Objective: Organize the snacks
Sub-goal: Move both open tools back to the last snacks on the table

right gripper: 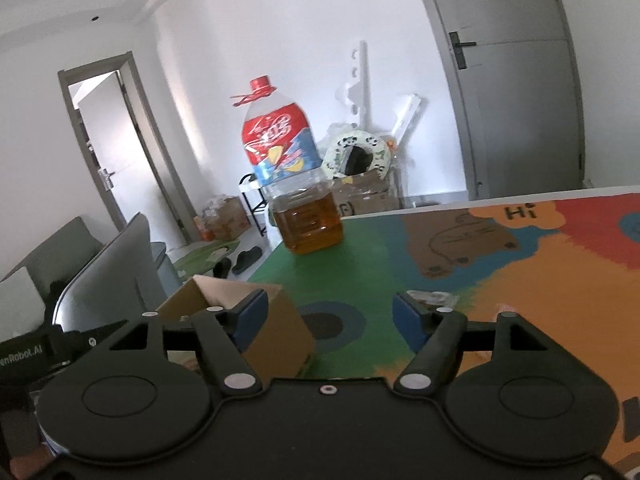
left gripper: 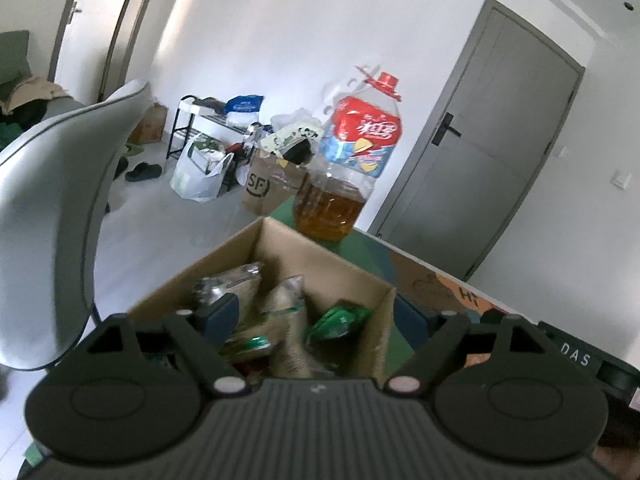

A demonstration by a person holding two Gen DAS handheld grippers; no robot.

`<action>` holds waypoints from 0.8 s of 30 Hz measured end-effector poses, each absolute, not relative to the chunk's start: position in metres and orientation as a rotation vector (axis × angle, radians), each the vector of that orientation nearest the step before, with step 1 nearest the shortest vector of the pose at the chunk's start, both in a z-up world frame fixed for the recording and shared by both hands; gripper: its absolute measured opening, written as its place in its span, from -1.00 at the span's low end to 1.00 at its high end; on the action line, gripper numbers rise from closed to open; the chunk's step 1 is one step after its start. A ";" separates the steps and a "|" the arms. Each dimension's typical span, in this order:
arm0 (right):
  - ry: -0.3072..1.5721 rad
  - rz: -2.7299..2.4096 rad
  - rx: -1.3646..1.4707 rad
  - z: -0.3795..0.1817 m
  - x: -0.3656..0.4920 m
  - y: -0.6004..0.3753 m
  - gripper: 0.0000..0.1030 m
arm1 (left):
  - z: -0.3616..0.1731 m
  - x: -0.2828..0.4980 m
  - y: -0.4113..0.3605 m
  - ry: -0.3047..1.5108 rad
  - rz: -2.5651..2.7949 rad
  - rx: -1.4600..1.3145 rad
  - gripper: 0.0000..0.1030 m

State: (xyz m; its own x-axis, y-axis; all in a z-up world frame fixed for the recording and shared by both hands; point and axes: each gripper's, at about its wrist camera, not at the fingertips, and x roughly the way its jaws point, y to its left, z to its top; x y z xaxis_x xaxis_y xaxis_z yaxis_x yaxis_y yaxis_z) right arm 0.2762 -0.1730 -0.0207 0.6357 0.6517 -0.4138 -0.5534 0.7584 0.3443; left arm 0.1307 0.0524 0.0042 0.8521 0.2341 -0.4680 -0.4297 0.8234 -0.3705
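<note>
An open cardboard box point(left gripper: 320, 256) stands on the table and holds several snack packets point(left gripper: 286, 300), silver-topped and green. My left gripper point(left gripper: 316, 320) hangs open just above the box with nothing between its blue pads. In the right wrist view the same box point(right gripper: 276, 332) sits at the lower left. My right gripper point(right gripper: 326, 316) is open and empty above the green part of the mat, its left finger point(right gripper: 250, 314) over the box corner. A small clear-wrapped snack point(right gripper: 434, 298) lies on the mat by the right finger.
A large oil bottle point(left gripper: 352, 168) with a red cap stands on the table behind the box, also in the right wrist view point(right gripper: 294, 184). A colourful mat point(right gripper: 520, 264) covers the table. A grey chair point(left gripper: 60, 208) stands at the left. Bags and boxes point(left gripper: 264, 184) lie on the floor.
</note>
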 end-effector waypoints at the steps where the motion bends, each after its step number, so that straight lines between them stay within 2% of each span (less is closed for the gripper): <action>1: 0.544 0.684 0.197 -0.020 0.277 -0.177 0.38 | 0.006 0.134 0.049 0.420 0.355 -0.482 0.62; 18: 0.548 0.555 0.245 -0.030 0.312 -0.238 0.38 | 0.009 0.195 -0.022 0.451 0.235 -0.379 0.61; 24: 0.591 0.544 0.271 -0.046 0.331 -0.246 0.35 | 0.004 0.221 -0.041 0.490 0.217 -0.361 0.45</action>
